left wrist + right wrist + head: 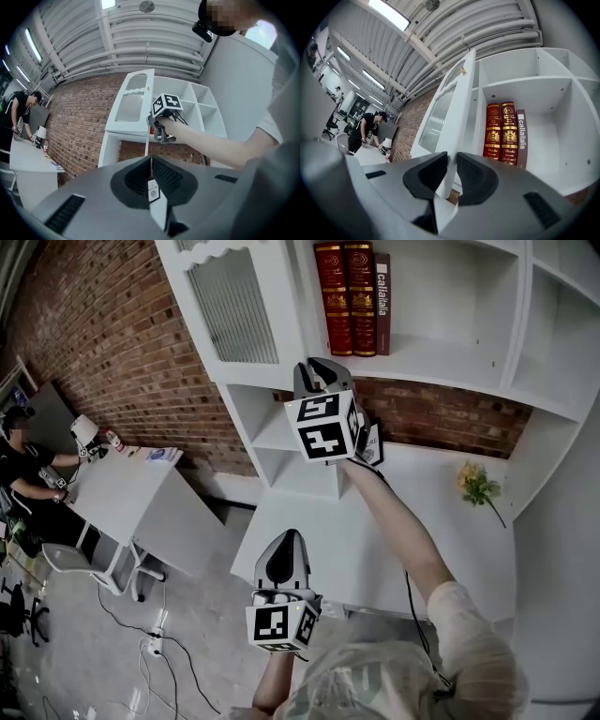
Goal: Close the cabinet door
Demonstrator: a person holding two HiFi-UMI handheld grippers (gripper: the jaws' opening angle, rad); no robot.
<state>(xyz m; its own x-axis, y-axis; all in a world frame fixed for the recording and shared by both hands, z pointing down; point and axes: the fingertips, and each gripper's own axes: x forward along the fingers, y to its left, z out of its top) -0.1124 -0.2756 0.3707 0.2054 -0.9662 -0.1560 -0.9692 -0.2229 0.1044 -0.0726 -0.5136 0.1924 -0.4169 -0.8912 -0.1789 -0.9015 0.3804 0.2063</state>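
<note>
The white cabinet door [234, 306] with a ribbed glass panel stands open, swung out to the left of the shelf unit. My right gripper [319, 369] is raised to the door's free edge. In the right gripper view that door [445, 112] runs between the two dark pads, and the right gripper [452, 171] is shut on its edge. My left gripper [286, 542] hangs low over the front of the white counter, holding nothing. In the left gripper view the left gripper [151, 161] has its jaws together, pointing up at the open door [133, 105].
Three books [354, 298] stand in the compartment behind the door. A yellow flower [478, 486] lies on the white counter [375, 549]. To the left is a white table [122, 493] with a seated person [23, 474]. Cables [155, 643] lie on the floor.
</note>
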